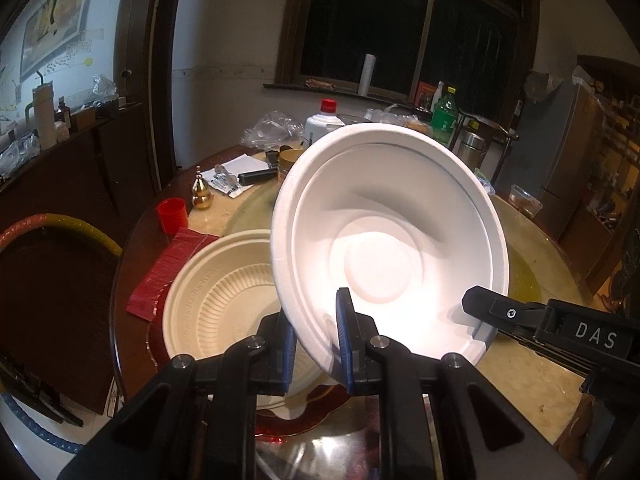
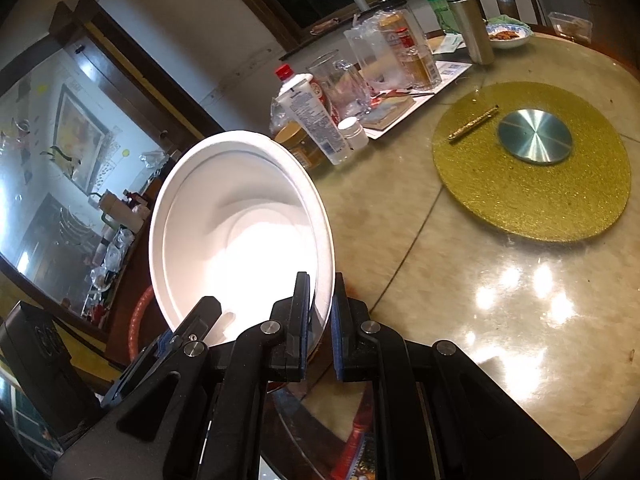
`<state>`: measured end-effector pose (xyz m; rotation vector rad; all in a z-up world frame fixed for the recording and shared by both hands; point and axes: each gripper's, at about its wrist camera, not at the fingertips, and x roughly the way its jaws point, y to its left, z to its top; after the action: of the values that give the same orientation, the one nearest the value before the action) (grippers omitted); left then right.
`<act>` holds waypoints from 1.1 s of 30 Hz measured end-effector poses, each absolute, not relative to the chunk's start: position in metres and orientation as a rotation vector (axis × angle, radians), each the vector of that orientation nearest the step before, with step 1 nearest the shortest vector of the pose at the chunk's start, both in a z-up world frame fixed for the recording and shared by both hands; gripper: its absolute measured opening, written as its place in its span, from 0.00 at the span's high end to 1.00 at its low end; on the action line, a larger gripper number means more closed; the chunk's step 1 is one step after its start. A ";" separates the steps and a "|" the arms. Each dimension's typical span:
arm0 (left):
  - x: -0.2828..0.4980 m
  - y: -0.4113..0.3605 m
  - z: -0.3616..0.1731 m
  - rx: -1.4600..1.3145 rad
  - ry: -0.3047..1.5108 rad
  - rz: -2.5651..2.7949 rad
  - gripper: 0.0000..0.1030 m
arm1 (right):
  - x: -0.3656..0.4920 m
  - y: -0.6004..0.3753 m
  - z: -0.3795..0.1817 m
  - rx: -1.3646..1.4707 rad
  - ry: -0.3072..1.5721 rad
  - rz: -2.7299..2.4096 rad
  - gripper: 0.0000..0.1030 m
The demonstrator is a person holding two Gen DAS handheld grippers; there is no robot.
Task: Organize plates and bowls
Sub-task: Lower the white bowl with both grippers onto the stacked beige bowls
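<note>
A white disposable bowl (image 1: 384, 240) is held tilted above the desk (image 2: 460, 280), its rim pinched at 7 o'clock by the left tool (image 1: 316, 344) and at 5 o'clock by the right tool (image 2: 322, 320). A beige ribbed bowl (image 1: 216, 296) is seen resting on a red plate (image 1: 304, 420) at the white bowl's 8 o'clock, partly hidden behind it.
</note>
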<state>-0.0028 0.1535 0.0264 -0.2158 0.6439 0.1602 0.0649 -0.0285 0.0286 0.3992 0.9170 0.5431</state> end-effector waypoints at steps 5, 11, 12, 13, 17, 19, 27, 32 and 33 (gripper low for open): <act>-0.009 0.168 0.025 -0.233 0.640 0.191 0.84 | 0.063 -0.009 0.026 0.379 0.934 0.576 0.91; -0.015 0.194 0.017 -0.265 0.654 0.237 0.84 | 0.063 0.022 0.020 0.339 0.963 0.612 0.91; -0.015 0.199 0.014 -0.270 0.658 0.247 0.84 | 0.063 0.027 0.019 0.331 0.969 0.617 0.91; -0.016 0.201 0.013 -0.273 0.661 0.252 0.84 | 0.064 0.032 0.018 0.323 0.975 0.620 0.91; -0.017 0.214 0.006 -0.290 0.677 0.279 0.84 | 0.066 0.048 0.012 0.295 0.996 0.630 0.91; -0.016 0.216 0.004 -0.296 0.685 0.287 0.84 | 0.068 0.053 0.008 0.286 1.010 0.632 0.91; -0.015 0.224 -0.002 -0.313 0.706 0.292 0.84 | 0.070 0.060 0.006 0.273 1.020 0.638 0.91; -0.019 0.224 0.004 -0.310 0.687 0.297 0.83 | 0.063 0.067 0.021 0.229 0.972 0.637 0.91; -0.019 0.224 0.005 -0.312 0.682 0.300 0.83 | 0.062 0.069 0.023 0.219 0.968 0.638 0.91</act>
<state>-0.0193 0.2242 0.0052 -0.3117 0.6824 0.2998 0.0620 0.0690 0.0229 0.2192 0.9676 0.6380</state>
